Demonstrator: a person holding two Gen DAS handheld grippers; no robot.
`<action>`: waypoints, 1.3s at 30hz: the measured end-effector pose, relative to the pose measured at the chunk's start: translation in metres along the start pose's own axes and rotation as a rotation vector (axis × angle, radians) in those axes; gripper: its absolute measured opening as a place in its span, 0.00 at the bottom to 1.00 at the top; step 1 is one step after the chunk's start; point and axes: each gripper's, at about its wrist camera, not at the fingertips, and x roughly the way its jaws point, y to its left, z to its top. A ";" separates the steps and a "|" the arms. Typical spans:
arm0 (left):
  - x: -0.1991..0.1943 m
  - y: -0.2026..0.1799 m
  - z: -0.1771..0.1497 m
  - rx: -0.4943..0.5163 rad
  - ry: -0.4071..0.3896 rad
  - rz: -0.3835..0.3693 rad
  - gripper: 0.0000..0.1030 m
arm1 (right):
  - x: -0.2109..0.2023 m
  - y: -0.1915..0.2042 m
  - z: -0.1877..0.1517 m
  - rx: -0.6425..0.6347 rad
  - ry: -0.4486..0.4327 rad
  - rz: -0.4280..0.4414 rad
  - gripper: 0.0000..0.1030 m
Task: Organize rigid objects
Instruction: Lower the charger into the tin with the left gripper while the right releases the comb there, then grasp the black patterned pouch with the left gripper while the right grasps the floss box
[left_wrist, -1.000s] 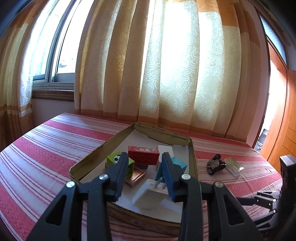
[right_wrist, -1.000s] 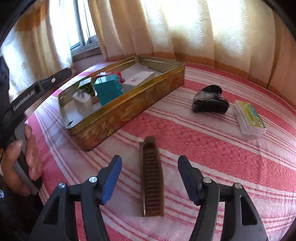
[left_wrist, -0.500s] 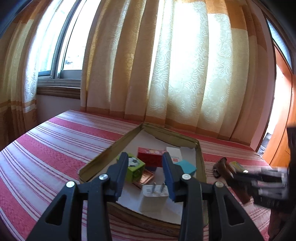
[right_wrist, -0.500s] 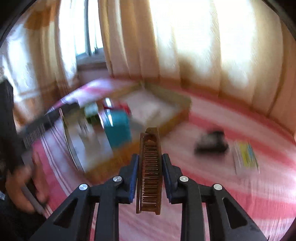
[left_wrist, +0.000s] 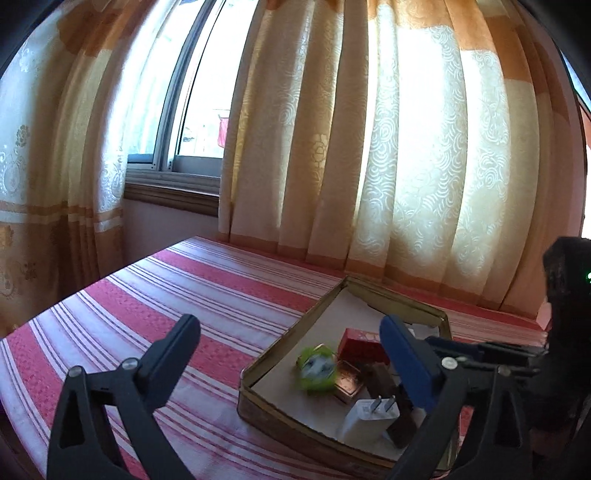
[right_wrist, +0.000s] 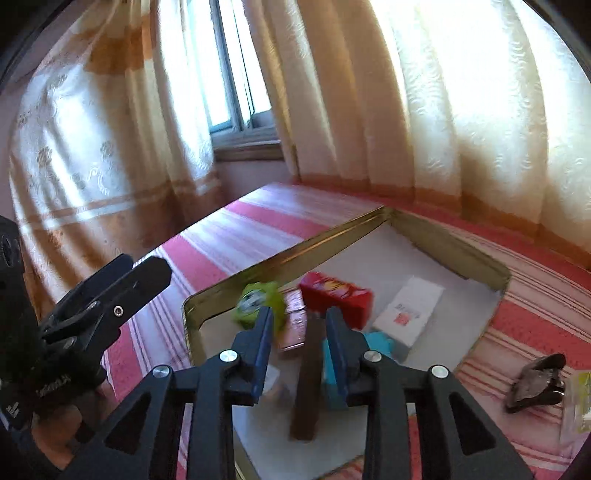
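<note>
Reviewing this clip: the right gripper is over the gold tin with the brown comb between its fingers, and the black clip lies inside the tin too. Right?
Not quite. The black clip lies outside the gold tin, on the striped cloth; the right wrist view shows it. The right gripper, its jaws opening, is over the tin with the brown comb between its fingers.

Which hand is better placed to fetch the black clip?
Right, probably: right gripper, jaws opening around the comb over the tin, has the black clip nearby; left gripper sits across the tin.

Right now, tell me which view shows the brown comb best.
Right wrist view: the brown comb runs nearly full length between the opening jaws, over the gold tin. Left wrist view shows only part of it, partly behind the white charger.
</note>
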 end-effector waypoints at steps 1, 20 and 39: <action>0.001 -0.004 0.000 0.005 0.003 -0.006 0.97 | -0.004 -0.004 0.000 0.010 -0.011 -0.005 0.36; 0.014 -0.171 -0.019 0.335 0.075 -0.208 1.00 | -0.117 -0.182 -0.060 0.286 -0.135 -0.533 0.62; 0.091 -0.268 -0.060 0.493 0.331 -0.259 1.00 | -0.072 -0.226 -0.084 0.318 0.175 -0.460 0.55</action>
